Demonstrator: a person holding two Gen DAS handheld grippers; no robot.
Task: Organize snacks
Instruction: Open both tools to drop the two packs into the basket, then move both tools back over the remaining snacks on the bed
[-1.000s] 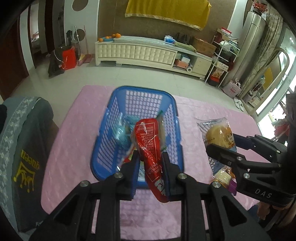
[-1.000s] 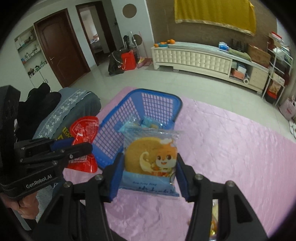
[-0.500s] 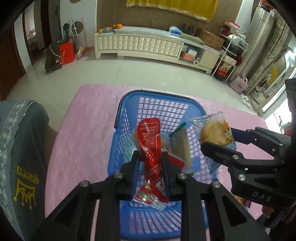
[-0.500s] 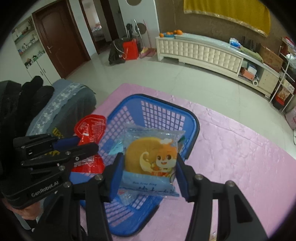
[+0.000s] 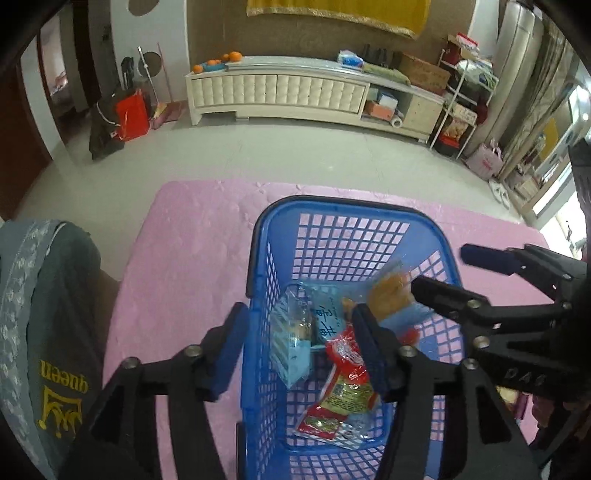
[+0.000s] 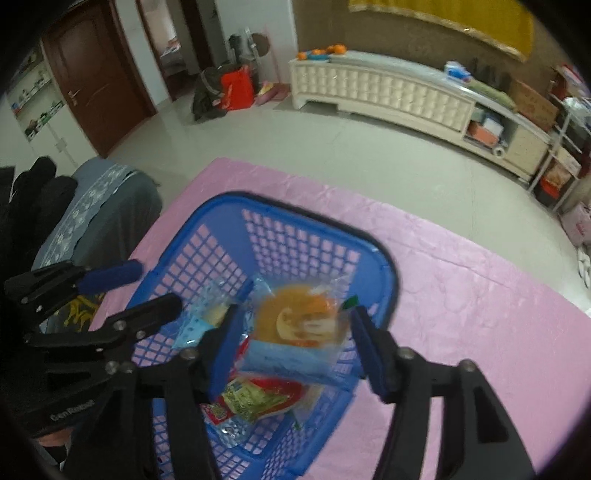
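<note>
Opening both my grippers, left (image 5: 301,345) and right (image 6: 291,349), releases red (image 5: 345,373) and orange-cake (image 6: 295,328) snack packets into blue lattice plastic basket (image 5: 354,210).

Pale tiled floor (image 5: 295,147) stretched out ahead, running up to a long cream tufted cabinet (image 5: 295,92) against a brown wall (image 5: 221,37) with a yellow cloth (image 5: 340,14) hung on it. Dark wooden door (image 6: 96,81) off left, cluttered shelves (image 5: 469,103) right, daylight from that side.
</note>
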